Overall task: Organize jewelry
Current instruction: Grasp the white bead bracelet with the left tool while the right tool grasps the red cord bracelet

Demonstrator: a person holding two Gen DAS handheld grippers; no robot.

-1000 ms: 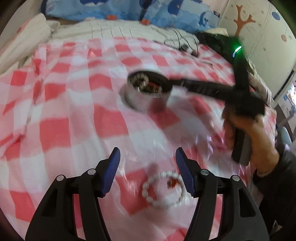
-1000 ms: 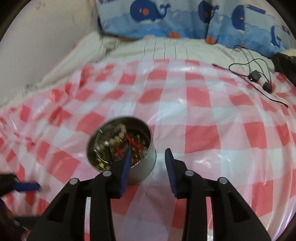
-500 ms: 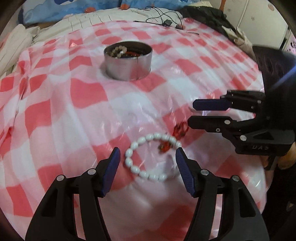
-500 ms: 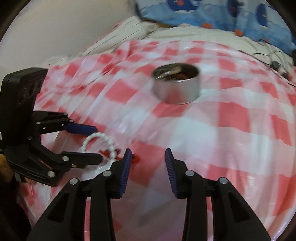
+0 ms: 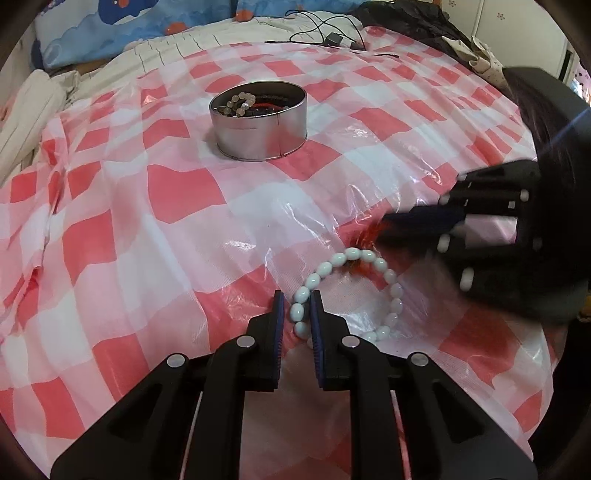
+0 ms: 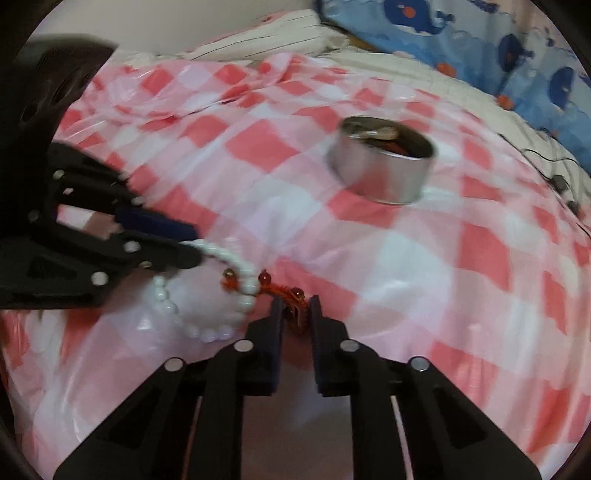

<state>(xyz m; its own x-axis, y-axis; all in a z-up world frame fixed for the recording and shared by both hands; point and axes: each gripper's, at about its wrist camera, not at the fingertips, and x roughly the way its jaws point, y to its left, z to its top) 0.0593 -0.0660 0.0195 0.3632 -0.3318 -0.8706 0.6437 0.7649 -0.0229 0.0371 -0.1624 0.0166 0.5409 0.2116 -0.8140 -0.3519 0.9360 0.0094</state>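
Your left gripper point(image 5: 296, 308) has its jaws drawn close together and closing, with the near-left stretch of the white bead bracelet point(image 5: 388, 275) between the blue pads; the beads fill the narrow gap and the pads appear to press on them. The bracelet lies in a loop on the red-and-white checked cloth point(image 5: 177, 192), well on the near side of the round metal tin point(image 5: 258, 129).

Your right gripper point(image 6: 296, 310) is likewise nearly together and closing, and between its jaws sits the red tassel piece point(image 6: 291, 295) with its amber-red beads. That red piece lies against the bracelet's far edge as the left camera sees it, so it too is on the near side of the tin, a little to the right of it. In the left view the right gripper point(image 5: 388, 225) comes in from the right, blurred, its tips at the red piece. In the right view the left gripper point(image 6: 192, 243) reaches in from the left with its tips on the white beads.

The tin stands upright on the cloth, well apart from both grippers, and it holds pale beads and something red. Beyond the tin, black cables point(image 5: 325, 33) lie at the cloth's far edge, with blue whale-print bedding point(image 6: 480, 48) behind.
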